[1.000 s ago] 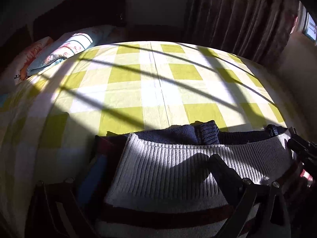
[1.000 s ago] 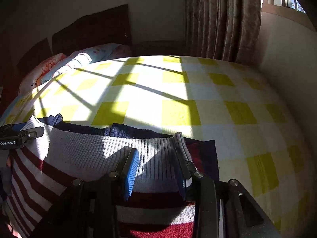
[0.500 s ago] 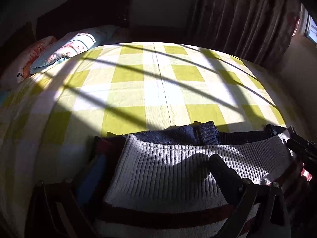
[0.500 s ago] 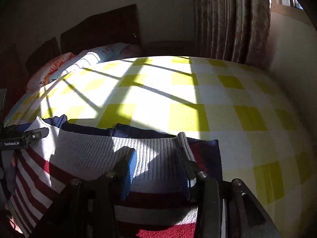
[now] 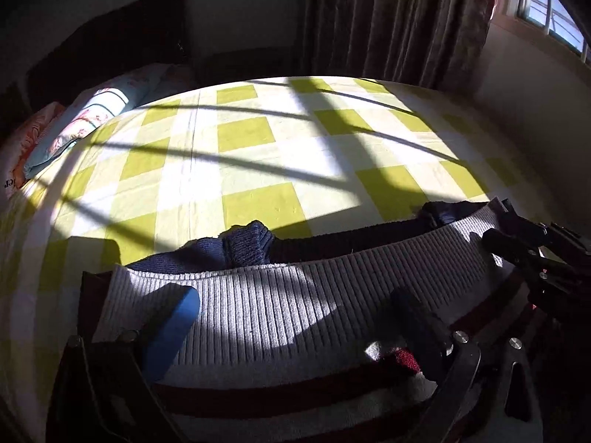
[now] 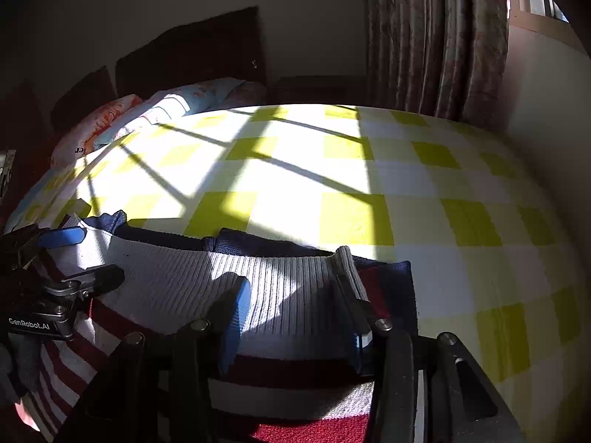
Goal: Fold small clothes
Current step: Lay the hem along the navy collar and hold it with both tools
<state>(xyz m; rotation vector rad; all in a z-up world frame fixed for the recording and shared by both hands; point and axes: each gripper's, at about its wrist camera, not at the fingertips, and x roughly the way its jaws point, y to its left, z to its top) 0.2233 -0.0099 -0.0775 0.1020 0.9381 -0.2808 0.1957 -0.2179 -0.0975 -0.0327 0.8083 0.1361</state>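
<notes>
Yellow-checked bedspread (image 5: 258, 155), pillows (image 5: 85, 122) at headboard (image 6: 192, 55), curtains (image 6: 436, 37) beyond.

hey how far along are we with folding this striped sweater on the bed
Early to midway, by the look of it. Done: the striped sweater lies on the checked bedspread with its white ribbed hem doubled over the navy part. In hand: the left gripper and right gripper each straddle that hem, jaws apart, gripping nothing. Left: the sweater is still wide, so further folds look needed.
</notes>
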